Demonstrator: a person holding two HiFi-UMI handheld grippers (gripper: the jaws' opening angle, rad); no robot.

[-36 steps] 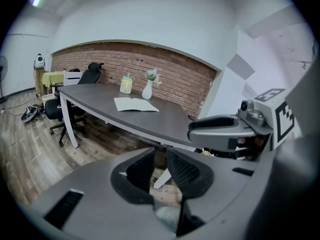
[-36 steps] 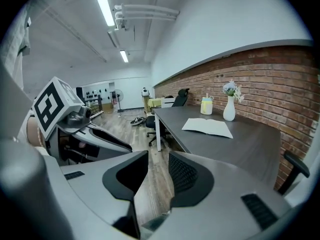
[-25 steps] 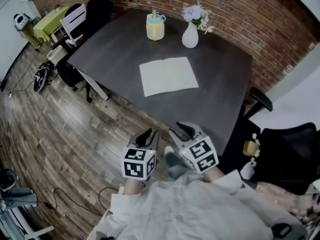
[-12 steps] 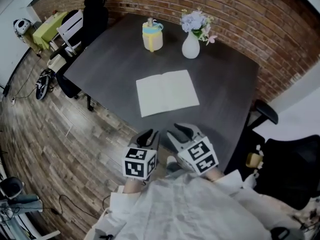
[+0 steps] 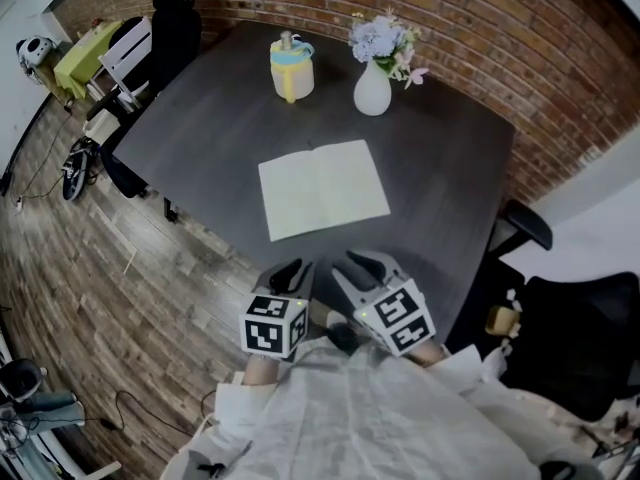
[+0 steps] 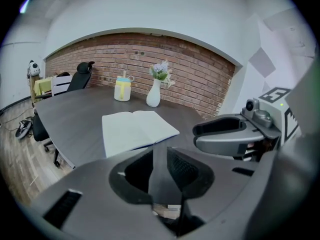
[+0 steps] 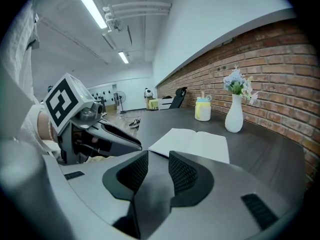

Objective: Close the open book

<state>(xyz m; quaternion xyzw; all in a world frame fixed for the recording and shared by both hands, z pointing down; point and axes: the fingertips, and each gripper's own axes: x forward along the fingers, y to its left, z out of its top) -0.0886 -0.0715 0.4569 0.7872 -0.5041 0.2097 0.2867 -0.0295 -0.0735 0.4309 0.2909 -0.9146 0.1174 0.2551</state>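
Observation:
An open book (image 5: 322, 188) with pale blank pages lies flat in the middle of the dark grey table (image 5: 210, 118). My left gripper (image 5: 288, 273) and right gripper (image 5: 362, 265) hover side by side at the table's near edge, short of the book and apart from it. The left gripper view shows the book (image 6: 137, 129) ahead beyond my left gripper (image 6: 160, 156), whose jaws stand slightly apart with nothing between them. In the right gripper view my right gripper (image 7: 159, 164) is open and empty, with the book (image 7: 192, 144) just ahead of it.
At the table's far side stand a yellow lidded mug (image 5: 290, 68) and a white vase with flowers (image 5: 372, 88), with a brick wall behind. A black office chair (image 5: 580, 308) sits to the right. More chairs (image 5: 165, 23) stand at the far left on the wooden floor.
Both grippers have come closer to the table's near edge, and the book now sits nearer to them. The jaws have not changed.

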